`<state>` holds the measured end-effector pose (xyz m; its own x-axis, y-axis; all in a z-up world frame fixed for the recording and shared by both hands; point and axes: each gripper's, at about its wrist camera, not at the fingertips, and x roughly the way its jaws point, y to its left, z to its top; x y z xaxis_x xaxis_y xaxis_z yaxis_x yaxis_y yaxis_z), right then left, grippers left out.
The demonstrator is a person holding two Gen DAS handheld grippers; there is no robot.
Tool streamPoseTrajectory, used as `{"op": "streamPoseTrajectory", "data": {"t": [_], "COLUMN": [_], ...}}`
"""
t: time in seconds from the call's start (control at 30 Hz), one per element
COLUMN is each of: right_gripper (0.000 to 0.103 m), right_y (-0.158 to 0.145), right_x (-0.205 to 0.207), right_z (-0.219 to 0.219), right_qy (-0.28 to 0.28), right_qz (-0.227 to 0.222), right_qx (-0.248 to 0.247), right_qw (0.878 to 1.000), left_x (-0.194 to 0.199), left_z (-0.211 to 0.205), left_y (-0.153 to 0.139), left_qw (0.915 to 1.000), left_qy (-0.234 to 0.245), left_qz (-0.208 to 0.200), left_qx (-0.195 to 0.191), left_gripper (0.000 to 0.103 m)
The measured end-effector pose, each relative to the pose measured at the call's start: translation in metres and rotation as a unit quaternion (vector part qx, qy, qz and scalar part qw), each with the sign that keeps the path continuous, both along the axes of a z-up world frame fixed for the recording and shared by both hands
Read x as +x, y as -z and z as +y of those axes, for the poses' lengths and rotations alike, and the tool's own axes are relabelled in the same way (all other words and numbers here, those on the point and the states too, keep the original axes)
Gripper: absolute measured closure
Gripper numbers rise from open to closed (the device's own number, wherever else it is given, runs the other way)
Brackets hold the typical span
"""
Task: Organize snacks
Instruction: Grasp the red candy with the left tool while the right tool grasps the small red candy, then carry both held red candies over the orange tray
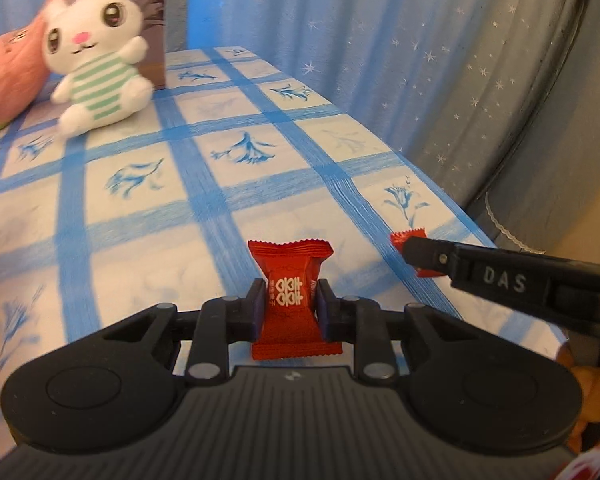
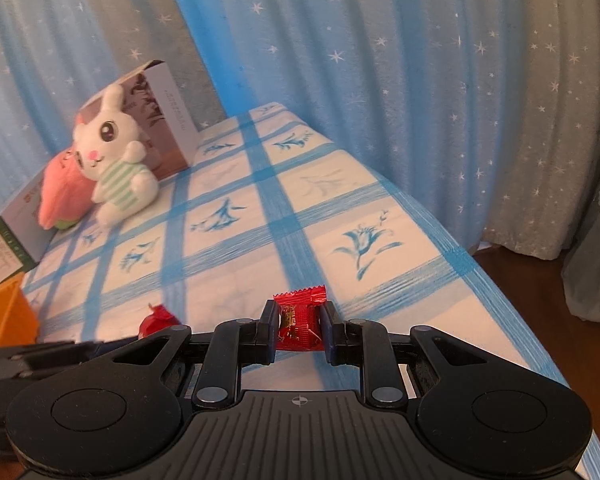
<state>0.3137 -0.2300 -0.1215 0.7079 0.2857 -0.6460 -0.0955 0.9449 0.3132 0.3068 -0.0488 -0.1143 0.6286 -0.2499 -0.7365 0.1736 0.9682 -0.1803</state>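
Overhead, both tongs clenched: left tongs (image 1: 287,307) on red candy (image 1: 290,280), right tongs (image 2: 299,330) on second candy (image 2: 300,322) (blue-checked tablecloth (image 1: 140,220), starry curtain (image 1: 360,40)).

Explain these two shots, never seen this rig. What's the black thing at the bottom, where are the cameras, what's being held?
No robot: a person holds a two-finger gripper in each hand, each with a fisheye camera looking along its fingers. The black shape is the gripper's body. In the left wrist view, the left gripper pinches a red candy. In the right wrist view, the right gripper pinches another red candy. Below is a blue-checked tablecloth; at the back sit a plush bunny, a pink plush and a box.
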Motion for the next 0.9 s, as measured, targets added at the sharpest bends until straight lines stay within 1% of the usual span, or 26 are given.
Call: {"op": "streamPoseTrajectory", "data": {"t": [0.17,0.27,0.43,0.67,0.9], "right_gripper": [0.081,0.081,0.081,0.081,0.081], "right_y": [-0.015,-0.028,-0.047,-0.067,-0.086], "right_x": [-0.026,-0.045,-0.086,-0.141,-0.187], "right_z": [0.003,0.007,0.021,0.042,0.065], "right_qy": [-0.006,-0.01,-0.026,-0.048,-0.076], "right_qz": [-0.002,-0.009,-0.018,-0.02,-0.03], "right_qx": [0.008,0.012,0.012,0.018,0.018], "right_qw": [1.0,1.0,0.999,0.998,0.997], "left_x": [-0.039,-0.064,-0.107,-0.169,-0.221], "left_z": [0.014,0.022,0.045,0.079,0.105], "left_y": [-0.015,-0.025,-0.044,-0.075,-0.102], "left_qw": [0.9992,0.9989,0.9972,0.9941,0.9908], "left_qy": [-0.036,-0.046,-0.072,-0.107,-0.132], "left_qz": [0.003,0.001,-0.002,-0.014,-0.026], "left_qx": [-0.017,-0.01,-0.017,-0.014,-0.012], "left_gripper": [0.08,0.08,0.08,0.08,0.08]}}
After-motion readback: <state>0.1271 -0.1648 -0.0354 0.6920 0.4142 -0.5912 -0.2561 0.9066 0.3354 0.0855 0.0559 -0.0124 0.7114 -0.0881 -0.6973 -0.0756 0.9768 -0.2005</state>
